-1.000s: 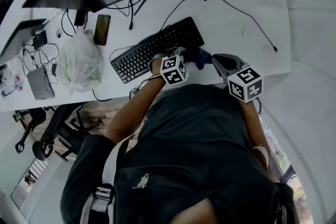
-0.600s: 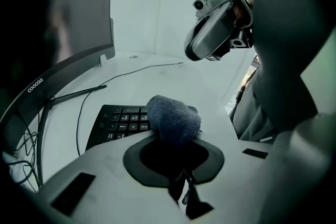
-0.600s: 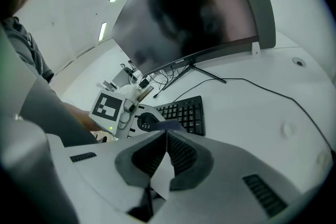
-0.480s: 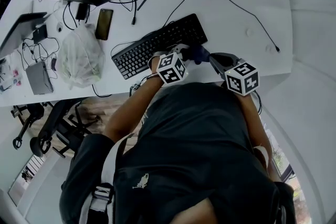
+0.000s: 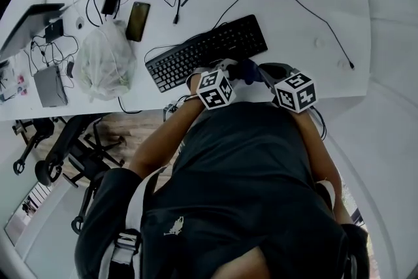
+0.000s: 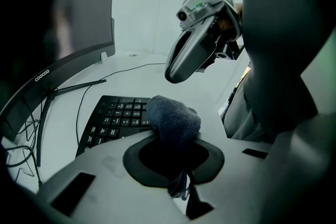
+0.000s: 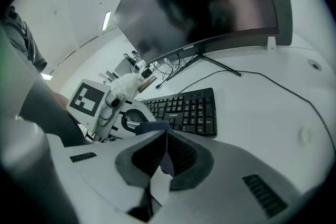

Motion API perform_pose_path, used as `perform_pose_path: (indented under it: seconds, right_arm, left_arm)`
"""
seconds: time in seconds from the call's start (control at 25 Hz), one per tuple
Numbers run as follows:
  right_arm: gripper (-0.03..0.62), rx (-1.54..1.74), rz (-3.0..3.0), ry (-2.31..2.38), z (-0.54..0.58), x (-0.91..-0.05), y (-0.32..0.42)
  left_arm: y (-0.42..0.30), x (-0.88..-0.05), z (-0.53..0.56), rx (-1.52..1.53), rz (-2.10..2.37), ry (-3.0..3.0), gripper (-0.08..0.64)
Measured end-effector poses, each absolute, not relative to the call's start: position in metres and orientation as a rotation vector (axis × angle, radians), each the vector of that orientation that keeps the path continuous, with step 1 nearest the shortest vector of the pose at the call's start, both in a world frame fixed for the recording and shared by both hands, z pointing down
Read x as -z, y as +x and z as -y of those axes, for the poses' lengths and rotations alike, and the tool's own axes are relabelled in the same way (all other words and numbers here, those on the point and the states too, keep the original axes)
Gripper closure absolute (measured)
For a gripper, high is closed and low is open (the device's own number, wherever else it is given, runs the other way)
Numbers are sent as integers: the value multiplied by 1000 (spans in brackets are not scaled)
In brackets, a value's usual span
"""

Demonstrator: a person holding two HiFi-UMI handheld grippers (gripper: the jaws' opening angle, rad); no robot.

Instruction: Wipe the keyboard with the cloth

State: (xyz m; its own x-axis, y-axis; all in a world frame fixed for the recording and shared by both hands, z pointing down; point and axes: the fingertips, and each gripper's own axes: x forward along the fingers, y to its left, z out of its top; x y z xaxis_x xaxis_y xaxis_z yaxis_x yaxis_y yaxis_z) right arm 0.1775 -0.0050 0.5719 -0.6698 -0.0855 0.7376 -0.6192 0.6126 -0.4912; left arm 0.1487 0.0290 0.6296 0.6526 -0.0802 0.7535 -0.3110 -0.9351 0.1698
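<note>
From the head, one dark cloth (image 5: pixel 245 70) lay on the white desk (image 5: pixel 294 23) at the lone keyboard's (image 5: pixel 208 51) near edge, between both tongs. The left gripper's (image 5: pixel 226 66) view showed its jaws clamped on the bunched cloth. The right gripper's (image 5: pixel 262 69) view showed its jaws closed together, the cloth just beyond them and one curved monitor (image 7: pixel 210 2) behind.

One keyboard (image 5: pixel 208 52), one cloth (image 6: pixel 173 120), one phone (image 5: pixel 137 12), one plastic bag (image 5: pixel 104 62); two claws: left claw (image 6: pixel 176 157), right claw (image 7: pixel 164 157).
</note>
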Motion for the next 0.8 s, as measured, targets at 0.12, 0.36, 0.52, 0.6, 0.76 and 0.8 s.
perform_pose_path:
  seconds: [0.12,0.36,0.52,0.6,0.76,0.8]
  right_arm:
    - [583,-978,2128,495,4,-588,163]
    - [583,-922,2141,521,29,-616,140]
    - [583,-785,2157,692,62,-639,146]
    - [583,-739,2127,718,72,-651,154]
    - [583,-690,2106,689,77,-650,158]
    - [583,-630,2091,686,77,-647,158]
  left_arm:
    - [131,-630,-31,-1157,362,2560,532]
    - [88,-634,-37,-1133,464,2490,531]
    - [49,-626,-58,-1059,536,2408,532]
    - [26,-622,-60,-1007,601,2353,532]
    - [-10,-622,-54,-953,703,2279,531]
    - [-16,-625,-55,-948,722,2258,532]
